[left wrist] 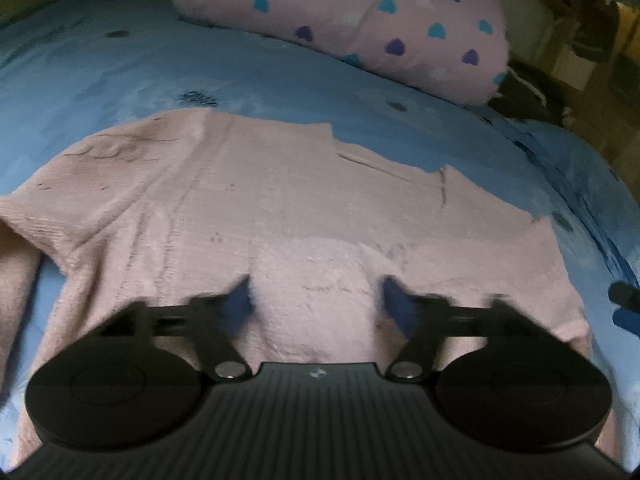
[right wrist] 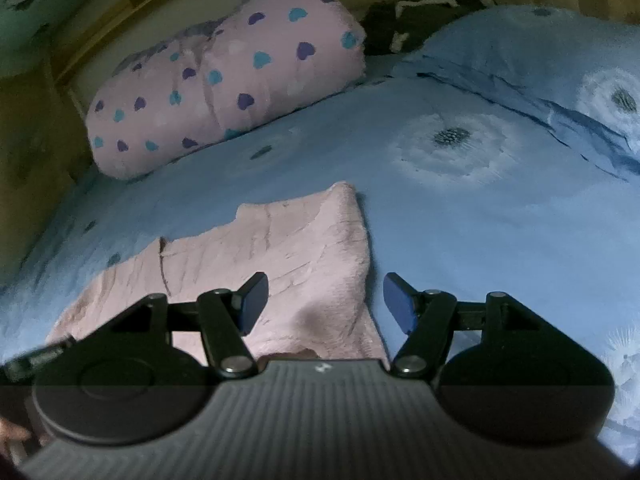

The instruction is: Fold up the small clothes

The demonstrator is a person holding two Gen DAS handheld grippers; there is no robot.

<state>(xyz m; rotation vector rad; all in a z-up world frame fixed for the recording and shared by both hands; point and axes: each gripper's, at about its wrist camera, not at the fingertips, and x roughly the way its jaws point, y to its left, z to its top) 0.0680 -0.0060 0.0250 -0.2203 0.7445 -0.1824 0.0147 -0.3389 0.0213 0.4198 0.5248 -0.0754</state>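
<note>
Blue floral bedding (right wrist: 460,208) covers the work surface, with a heart-print pink blanket (right wrist: 224,92) bundled at its far side. Your pink garment (left wrist: 280,208) lies spread flat on the bedding. Your left gripper (left wrist: 316,300) hangs over the garment's near portion, jaws apart, nothing clamped between them. Your right gripper (right wrist: 326,304) sits at the garment's right edge, jaws likewise parted and empty; one fingertip (right wrist: 254,300) overlaps the fabric, the other the bedding.

Pink garment (left wrist: 280,208) fuzzy knit, seemingly; blue bedsheet (right wrist: 460,240) smooth cloth.
</note>
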